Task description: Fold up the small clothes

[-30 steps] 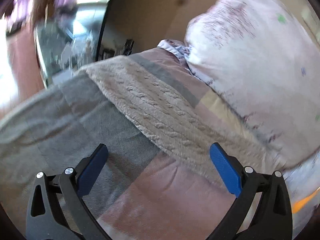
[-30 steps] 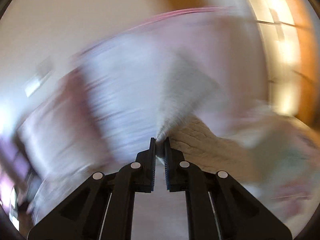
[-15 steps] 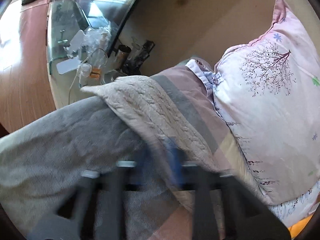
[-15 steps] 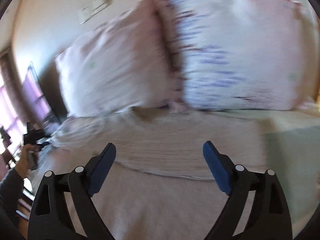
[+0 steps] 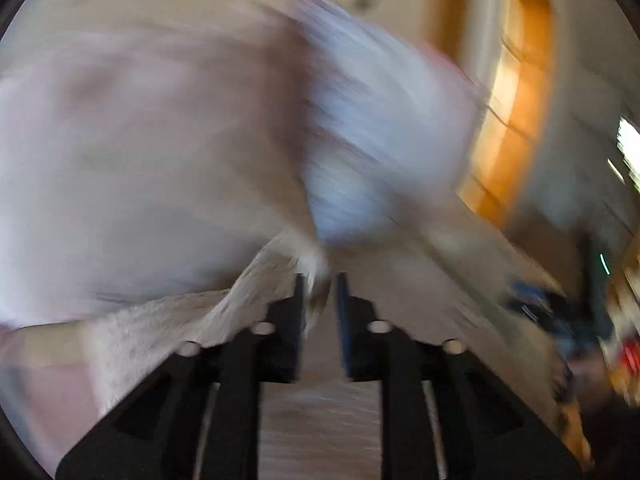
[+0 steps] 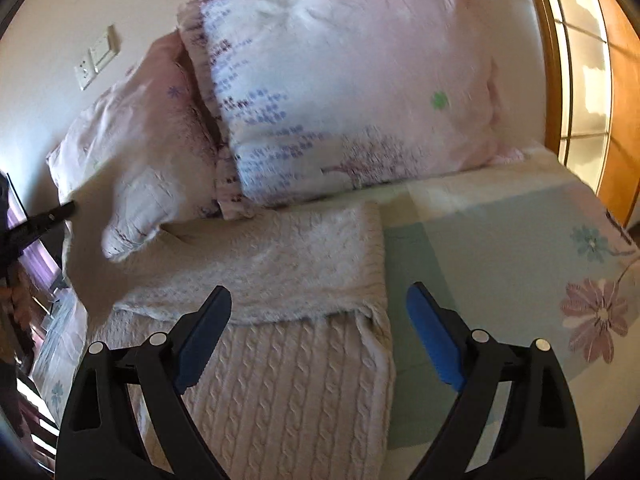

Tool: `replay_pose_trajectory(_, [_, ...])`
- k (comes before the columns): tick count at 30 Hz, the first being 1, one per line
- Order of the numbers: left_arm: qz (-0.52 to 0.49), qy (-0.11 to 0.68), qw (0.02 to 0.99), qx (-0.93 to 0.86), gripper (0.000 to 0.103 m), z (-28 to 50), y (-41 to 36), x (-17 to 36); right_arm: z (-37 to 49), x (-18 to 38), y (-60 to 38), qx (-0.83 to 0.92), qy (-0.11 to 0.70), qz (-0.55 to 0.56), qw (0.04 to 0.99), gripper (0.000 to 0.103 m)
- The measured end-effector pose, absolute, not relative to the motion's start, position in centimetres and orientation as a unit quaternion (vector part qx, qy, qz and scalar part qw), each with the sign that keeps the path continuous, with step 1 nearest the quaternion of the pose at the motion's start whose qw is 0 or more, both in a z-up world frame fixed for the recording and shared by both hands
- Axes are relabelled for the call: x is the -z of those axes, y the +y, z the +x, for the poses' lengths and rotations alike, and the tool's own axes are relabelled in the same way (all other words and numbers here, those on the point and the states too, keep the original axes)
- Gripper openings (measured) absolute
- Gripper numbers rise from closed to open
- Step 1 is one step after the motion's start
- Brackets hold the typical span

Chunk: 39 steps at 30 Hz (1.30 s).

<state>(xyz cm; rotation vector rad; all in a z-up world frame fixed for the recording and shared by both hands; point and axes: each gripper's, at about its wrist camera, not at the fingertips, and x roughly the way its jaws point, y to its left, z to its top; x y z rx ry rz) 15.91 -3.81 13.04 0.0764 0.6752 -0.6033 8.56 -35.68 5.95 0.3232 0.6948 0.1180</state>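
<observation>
A cream cable-knit sweater [image 6: 288,360] lies on the bed in the right wrist view, its upper part folded over the lower. My right gripper [image 6: 320,328] is open and empty, hovering just above the sweater's fold. In the blurred left wrist view my left gripper [image 5: 320,292] is shut on an edge of the sweater [image 5: 168,328], which trails off to the lower left. The left gripper also shows at the far left edge of the right wrist view [image 6: 44,220].
Two pink floral pillows [image 6: 340,92] lean against the wall behind the sweater. The bedspread [image 6: 500,248] with flower print stretches to the right. A wooden-framed window or door [image 6: 580,80] stands at the far right. Wall switches [image 6: 96,60] sit upper left.
My left gripper went from open to shut on the sweater's edge and now swings fast with it. My right gripper let go of the sweater, opened, and now hovers above the fold.
</observation>
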Motion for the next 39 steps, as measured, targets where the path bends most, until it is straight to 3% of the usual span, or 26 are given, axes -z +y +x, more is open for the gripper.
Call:
replay_pose_trajectory(1, [0.054,0.359,0.881,0.305,0.036,15.8,-6.0,-11.1,8.3,-5.7,-36.0,-0.059,0.345,0.166,0.922,0.091])
replay_pose_trajectory(3, [0.063,0.383,0.875,0.291,0.039,15.5,-5.9,-9.1,6.8,-5.3,-37.0,-0.063,0.349,0.179,0.918,0.091])
replay_pose_trajectory(4, [0.058,0.387,0.877,0.280,0.048,15.3,-5.2,-8.6,6.2,-5.2,-37.3,-0.062,0.351,0.180,0.917,0.091])
replay_pose_trajectory(7, [-0.033,0.415,0.882,0.221,0.066,13.3,1.8,-7.4,4.2,-4.3,-38.6,-0.068,0.374,0.203,0.903,0.091])
replay_pose_trajectory(10, [-0.074,0.434,0.884,0.156,0.074,9.7,7.5,-5.9,2.1,-2.5,-39.5,-0.102,0.410,0.261,0.868,0.090])
replay_pose_trajectory(14, [-0.133,0.469,0.864,0.123,0.074,5.1,12.7,-3.1,-0.8,0.1,-39.1,-0.134,0.454,0.311,0.824,0.071])
replay_pose_trajectory(16, [-0.165,0.482,0.851,0.129,0.074,2.1,13.6,-1.6,-2.6,0.3,-38.5,-0.145,0.451,0.311,0.824,0.067])
replay_pose_trajectory(17, [-0.167,0.469,0.857,0.132,0.074,0.8,13.7,-1.7,-3.4,0.4,-38.0,-0.157,0.456,0.315,0.817,0.058])
replay_pose_trajectory(18, [-0.170,0.466,0.857,0.142,0.073,-0.4,13.2,-1.7,-3.8,0.6,-37.8,-0.169,0.461,0.323,0.809,0.047])
replay_pose_trajectory(21, [-0.210,0.470,0.836,0.191,0.048,-3.3,11.7,-1.3,-5.7,2.1,-36.3,-0.226,0.481,0.359,0.767,0.022])
replay_pose_trajectory(23, [-0.210,0.472,0.833,0.200,0.038,-4.9,11.0,-1.1,-6.4,2.6,-35.2,-0.247,0.485,0.363,0.756,0.011])
replay_pose_trajectory(25, [-0.212,0.478,0.826,0.210,0.015,-5.8,10.3,-0.6,-6.5,2.3,-34.9,-0.257,0.472,0.370,0.758,0.009])
replay_pose_trajectory(27, [-0.223,0.480,0.819,0.222,0.008,-5.6,9.8,-0.3,-5.7,1.0,-35.0,-0.278,0.437,0.392,0.760,0.008])
replay_pose_trajectory(31, [-0.224,0.451,0.828,0.248,0.006,-2.5,10.0,-2.0,-1.4,-4.3,-36.2,-0.301,0.339,0.401,0.797,0.008])
replay_pose_trajectory(35, [-0.208,0.363,0.883,0.212,0.006,6.1,12.6,-7.7,6.9,-9.2,-37.0,-0.284,0.267,0.390,0.834,0.008])
replay_pose_trajectory(39, [-0.198,0.322,0.912,0.159,0.006,15.8,13.5,-9.6,16.4,-9.2,-36.7,-0.241,0.262,0.385,0.852,0.008])
